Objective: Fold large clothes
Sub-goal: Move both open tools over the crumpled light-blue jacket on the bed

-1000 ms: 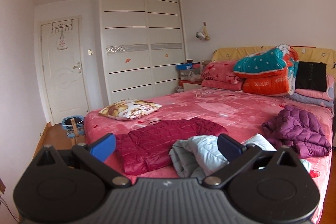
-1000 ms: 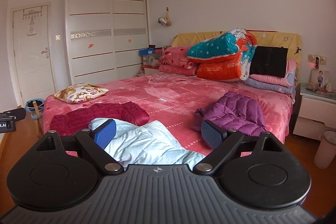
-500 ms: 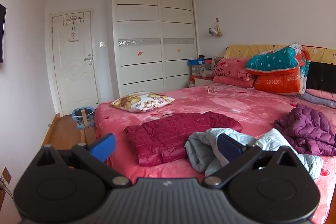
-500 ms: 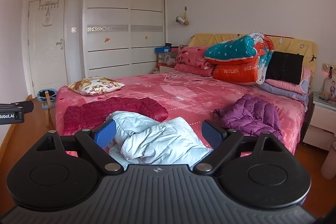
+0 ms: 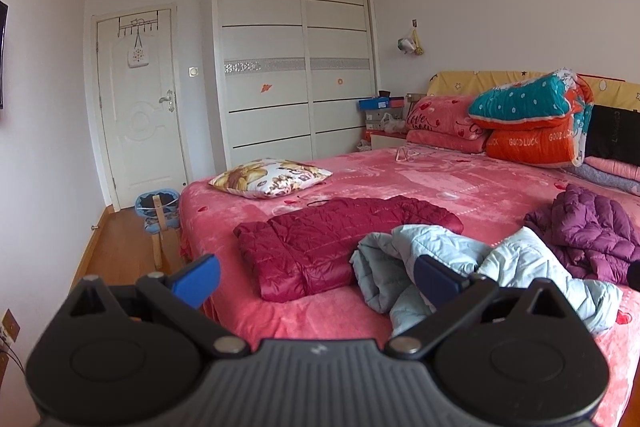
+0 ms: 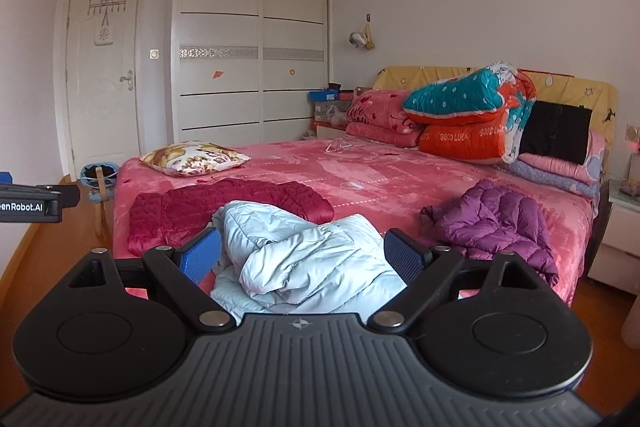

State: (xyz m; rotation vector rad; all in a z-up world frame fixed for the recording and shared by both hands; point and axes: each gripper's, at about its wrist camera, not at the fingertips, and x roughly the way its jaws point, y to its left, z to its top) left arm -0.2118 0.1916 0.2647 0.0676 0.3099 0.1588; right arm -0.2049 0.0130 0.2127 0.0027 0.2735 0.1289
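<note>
1. I'm holding the left gripper (image 5: 316,279) and right gripper (image 6: 302,253) wide apart, gripping nothing, short of the light blue jacket (image 6: 308,259) crumpled at the bed (image 6: 400,183) edge.
2. I'm guessing slippery layers could bunch or slide off.
3. I'm counting three jackets: light blue, red jacket (image 5: 340,239), purple jacket (image 6: 496,219).

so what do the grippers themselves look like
Both match: a black ribbed body with two round black discs, black linkage arms on silver pivot pins, and blue textured finger pads. The left gripper and right gripper each carry a small emblem at the body's centre. The left one's side reads "enRobot.AI" in the right view. No cables or sleeves visible.
</note>
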